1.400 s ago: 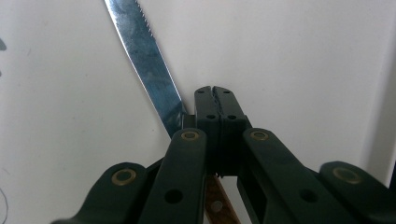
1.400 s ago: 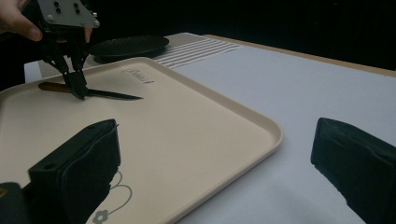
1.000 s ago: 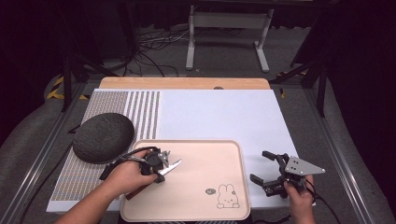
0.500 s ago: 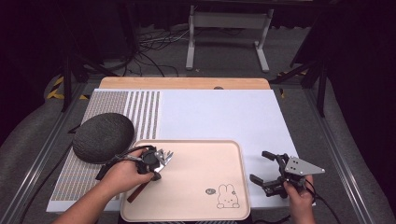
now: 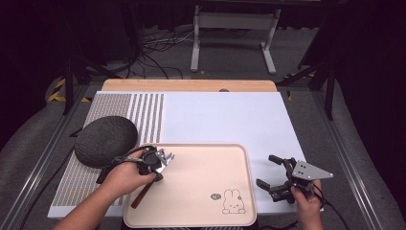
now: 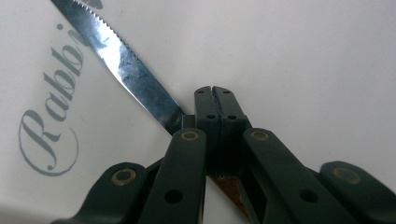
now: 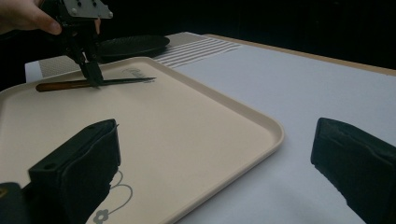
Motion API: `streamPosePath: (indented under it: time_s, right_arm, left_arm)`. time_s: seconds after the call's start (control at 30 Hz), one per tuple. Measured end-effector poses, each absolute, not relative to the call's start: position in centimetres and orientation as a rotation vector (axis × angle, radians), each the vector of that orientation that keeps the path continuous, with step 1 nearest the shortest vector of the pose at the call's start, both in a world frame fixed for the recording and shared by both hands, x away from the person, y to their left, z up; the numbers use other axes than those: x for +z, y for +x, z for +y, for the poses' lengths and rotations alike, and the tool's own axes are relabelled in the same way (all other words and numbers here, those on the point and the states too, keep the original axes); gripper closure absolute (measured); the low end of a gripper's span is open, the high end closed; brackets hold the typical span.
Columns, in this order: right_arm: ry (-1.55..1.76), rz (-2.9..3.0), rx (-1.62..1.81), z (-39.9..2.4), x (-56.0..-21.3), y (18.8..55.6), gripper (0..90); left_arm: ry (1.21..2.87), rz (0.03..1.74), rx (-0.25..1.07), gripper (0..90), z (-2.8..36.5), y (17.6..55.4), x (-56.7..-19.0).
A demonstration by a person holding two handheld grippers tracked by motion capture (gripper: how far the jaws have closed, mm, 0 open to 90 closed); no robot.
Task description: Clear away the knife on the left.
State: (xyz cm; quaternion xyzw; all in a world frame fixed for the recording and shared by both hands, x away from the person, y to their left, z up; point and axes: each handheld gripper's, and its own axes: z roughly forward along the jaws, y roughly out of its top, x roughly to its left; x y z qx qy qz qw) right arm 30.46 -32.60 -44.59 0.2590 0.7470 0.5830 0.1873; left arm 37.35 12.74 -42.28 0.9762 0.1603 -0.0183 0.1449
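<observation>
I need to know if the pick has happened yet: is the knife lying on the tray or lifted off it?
Lying on it, as far as the right gripper view shows: the knife stretches flat along the tray, left gripper shut on it.

The left gripper [image 6: 215,100] fingers clamp the serrated knife [image 6: 126,70] over the tray [image 6: 303,56].

Dark room, grey floor [image 5: 306,62], cables [image 5: 158,43] and a metal stand [image 5: 234,28] behind the table [image 5: 191,85].

The left hand-held gripper [image 6: 215,100] hides where blade meets handle on the knife [image 6: 126,65], whose tip runs off the top edge in its view, and the tray [image 5: 191,218] is cut at the near edge.
</observation>
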Motion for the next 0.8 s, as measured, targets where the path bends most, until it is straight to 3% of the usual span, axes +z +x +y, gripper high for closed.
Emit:
streamPosePath:
  time_s: [0.8]
  right_arm:
    - [0.729, 2.107, 1.639, -32.5, -44.6, 30.5, 2.2]
  left_arm:
    - [2.828, 0.511, -0.066, 90.0, 14.4, 36.8, -42.5]
